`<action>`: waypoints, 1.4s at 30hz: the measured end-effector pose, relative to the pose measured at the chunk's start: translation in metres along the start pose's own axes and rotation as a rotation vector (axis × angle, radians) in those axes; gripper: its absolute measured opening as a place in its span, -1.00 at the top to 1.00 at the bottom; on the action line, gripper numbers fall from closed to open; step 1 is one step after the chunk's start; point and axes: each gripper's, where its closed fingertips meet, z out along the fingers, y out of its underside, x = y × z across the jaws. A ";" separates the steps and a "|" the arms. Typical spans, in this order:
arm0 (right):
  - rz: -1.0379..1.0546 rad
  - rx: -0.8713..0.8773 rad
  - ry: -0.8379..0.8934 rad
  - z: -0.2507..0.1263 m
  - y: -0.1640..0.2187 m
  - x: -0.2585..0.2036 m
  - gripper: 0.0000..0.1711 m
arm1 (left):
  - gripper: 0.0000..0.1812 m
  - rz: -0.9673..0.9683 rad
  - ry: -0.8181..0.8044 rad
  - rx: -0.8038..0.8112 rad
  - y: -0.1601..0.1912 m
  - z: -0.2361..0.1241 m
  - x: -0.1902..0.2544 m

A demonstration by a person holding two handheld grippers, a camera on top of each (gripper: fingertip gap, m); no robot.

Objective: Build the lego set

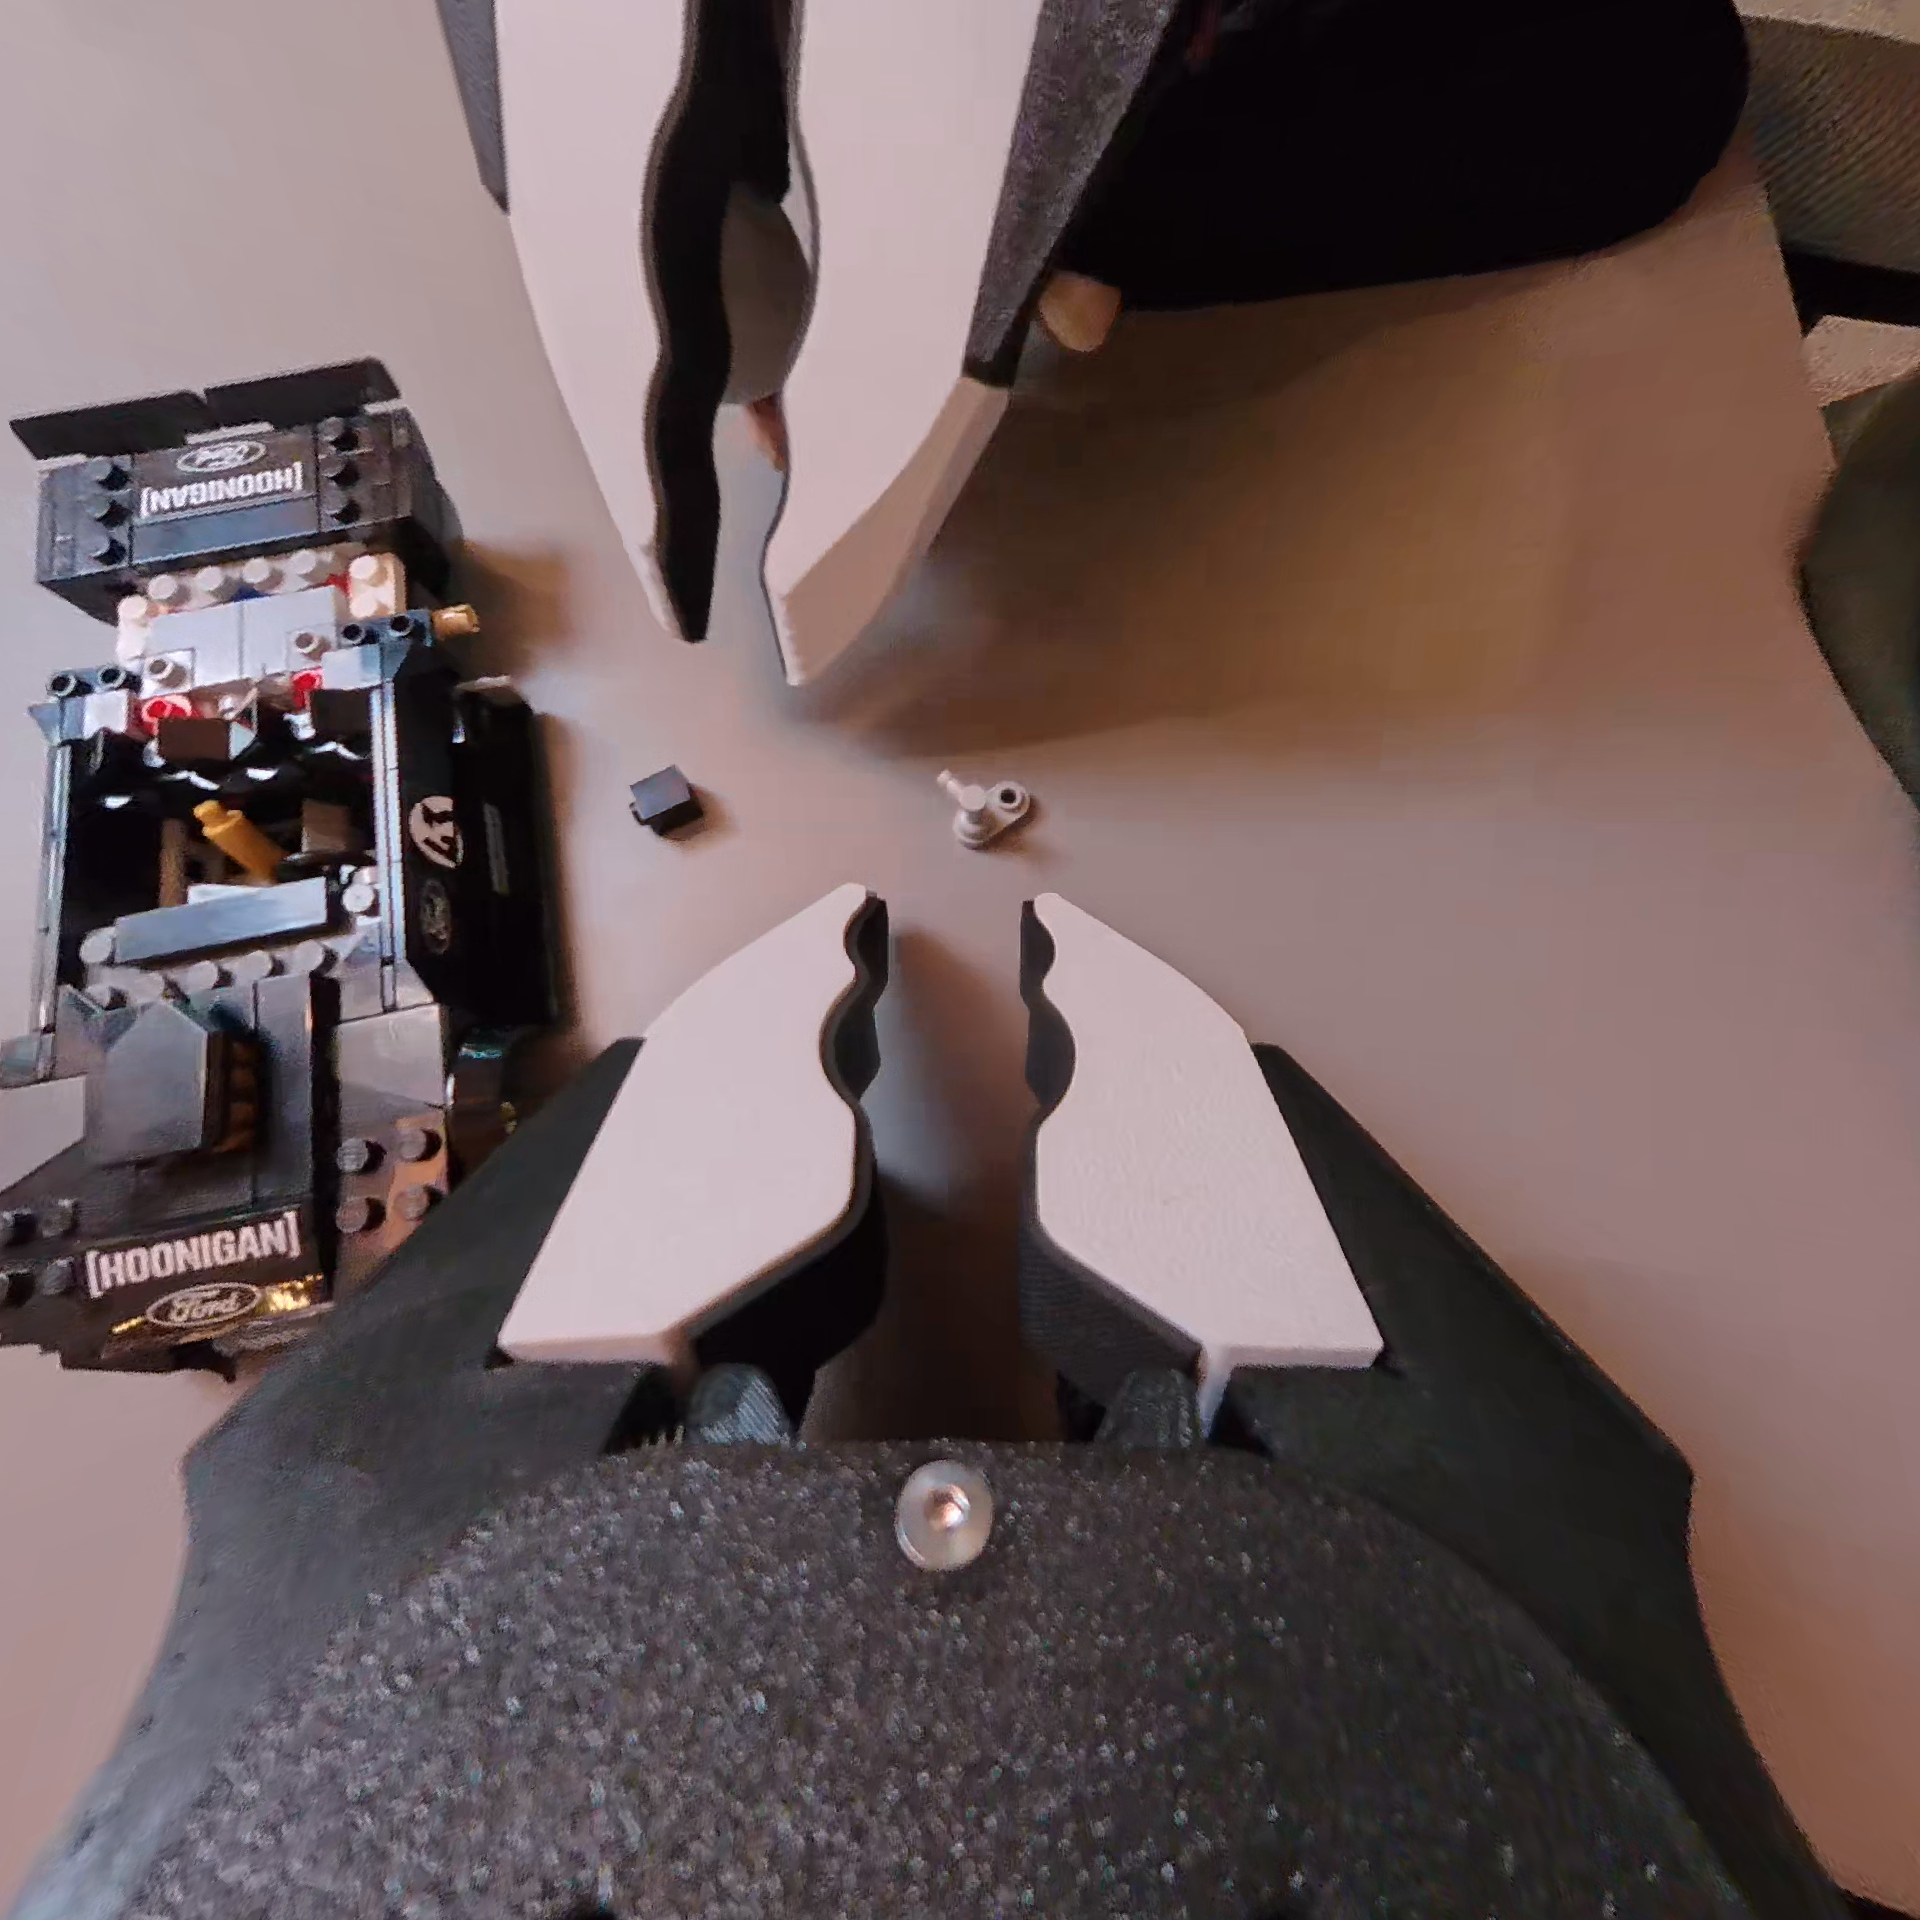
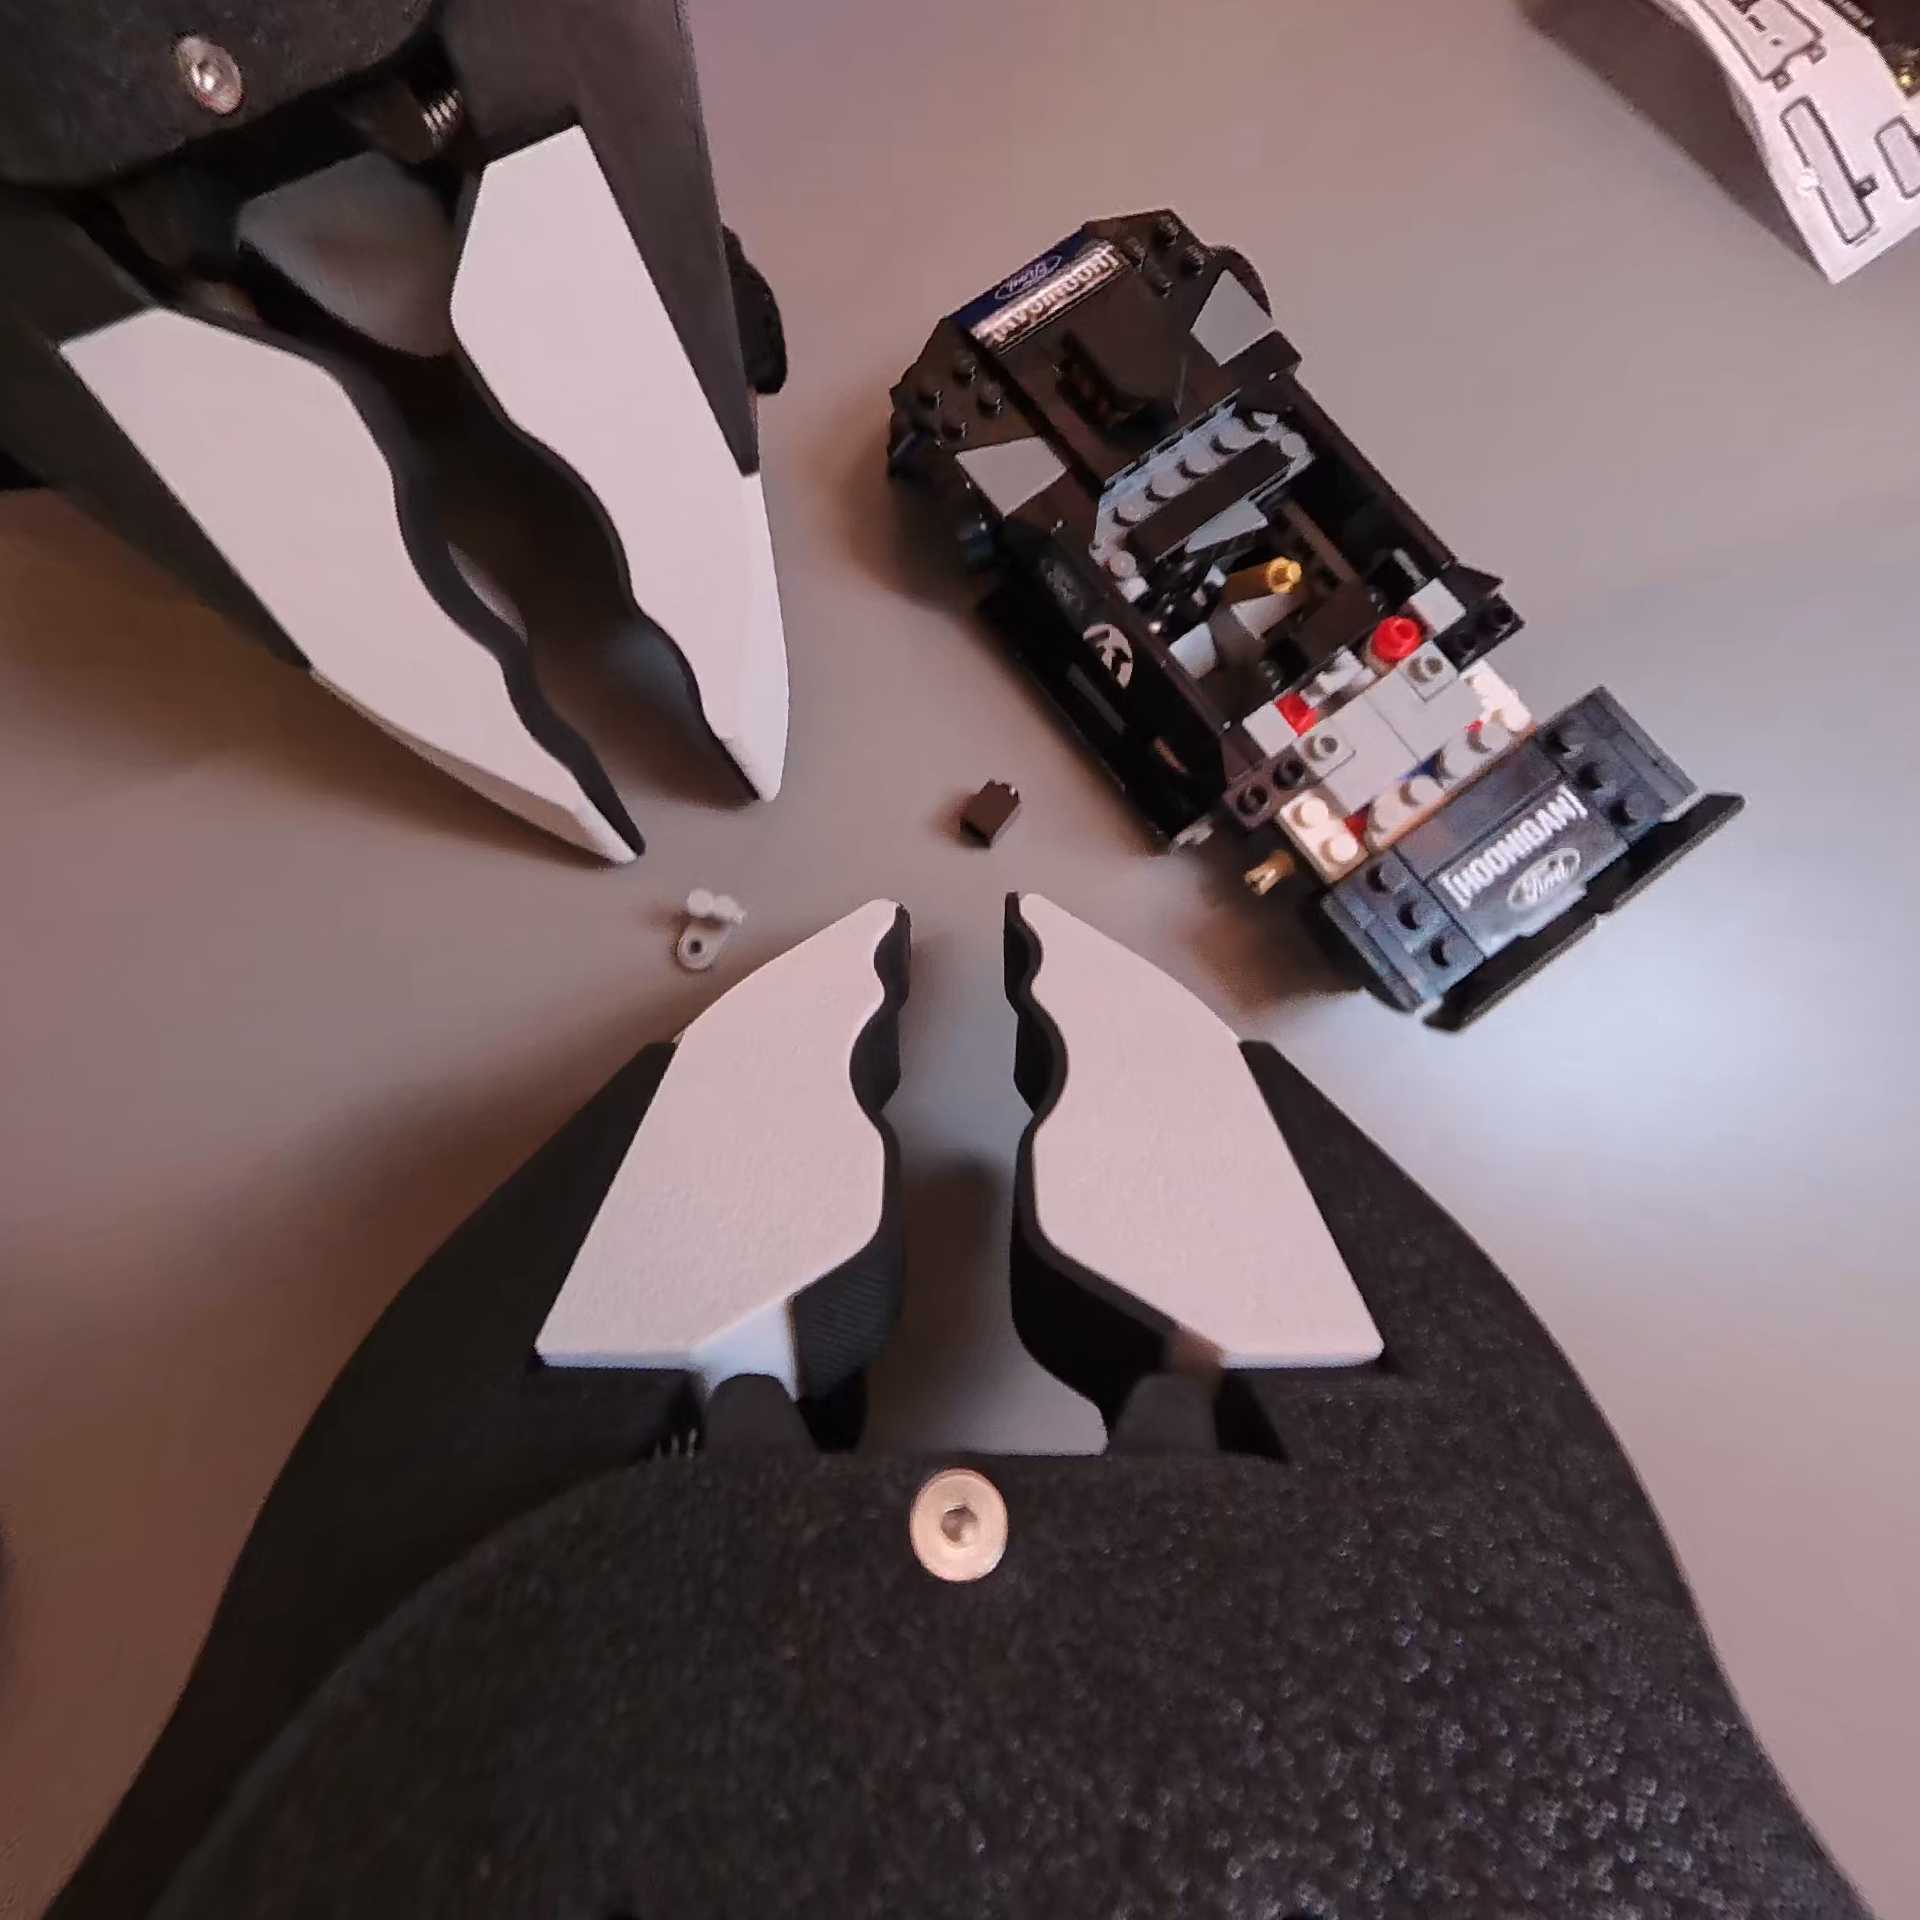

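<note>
Both claws are seen poised over the counter point(image 1: 1351, 831), tips pointed toward each other, and nothing is held by either. In the left wrist view, the left claw point(image 1: 954, 906) is shown slightly open, a narrow gap being left between its white fingers point(image 1: 727, 1122) with their wavy black pads. The right claw point(image 1: 740, 634) is seen coming in from the top of that view, likewise parted by a small gap and empty.

Going left to right in the left wrist view, the half-built car point(image 1: 239, 862) is found at the left edge, resting on the counter. It is made mostly of black bricks, with grey, white and red pieces in its open middle and a gold piece inside. Printed plates are carried at both of its ends. Just to its right, a small black brick point(image 1: 665, 805) lies alone on the counter. Further right, a small grey piece point(image 1: 987, 808) lies apart from it. Both loose parts are placed between the two claws' tips, touched by neither.

In the right wrist view, the order is reversed: the left claw point(image 2: 694, 826) is seen at upper left, the grey piece point(image 2: 704, 930) lies just beside its tips, the black brick point(image 2: 987, 816) sits ahead of the right claw point(image 2: 954, 909), and the car point(image 2: 1299, 644) lies to the right, at an angle. A curled sheet of paper point(image 2: 1808, 114) with printed outlines is seen at the upper right corner.
</note>
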 end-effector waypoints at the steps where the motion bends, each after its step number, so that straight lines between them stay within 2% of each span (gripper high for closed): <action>1: -0.001 -0.004 -0.006 0.004 -0.003 0.001 0.80 | 0.73 -0.003 -0.002 0.001 0.001 0.000 -0.001; 8: -0.006 -0.072 -0.029 0.024 -0.008 0.008 0.80 | 0.72 0.010 -0.010 0.001 0.001 0.002 -0.002; 15: -0.026 -0.079 -0.039 0.025 -0.010 0.006 0.86 | 0.73 -0.003 -0.046 0.005 0.002 -0.001 -0.011; 19: -0.057 0.038 -0.103 0.007 -0.021 -0.007 0.86 | 0.73 -0.017 -0.103 0.087 -0.011 -0.010 -0.022; 22: -0.046 0.136 -0.169 -0.009 -0.030 -0.024 0.86 | 0.72 -0.011 -0.108 0.221 -0.033 -0.022 -0.022; 27: 0.052 0.219 -0.340 -0.029 -0.035 -0.055 0.86 | 0.72 0.136 -0.027 0.429 -0.066 -0.041 0.007; 34: 0.160 0.267 -0.484 -0.044 -0.037 -0.075 0.86 | 0.78 0.251 0.015 0.450 -0.073 -0.038 0.033; 42: 0.203 0.369 -0.434 -0.049 -0.044 -0.069 0.86 | 0.82 0.219 -0.018 0.463 -0.076 -0.041 0.028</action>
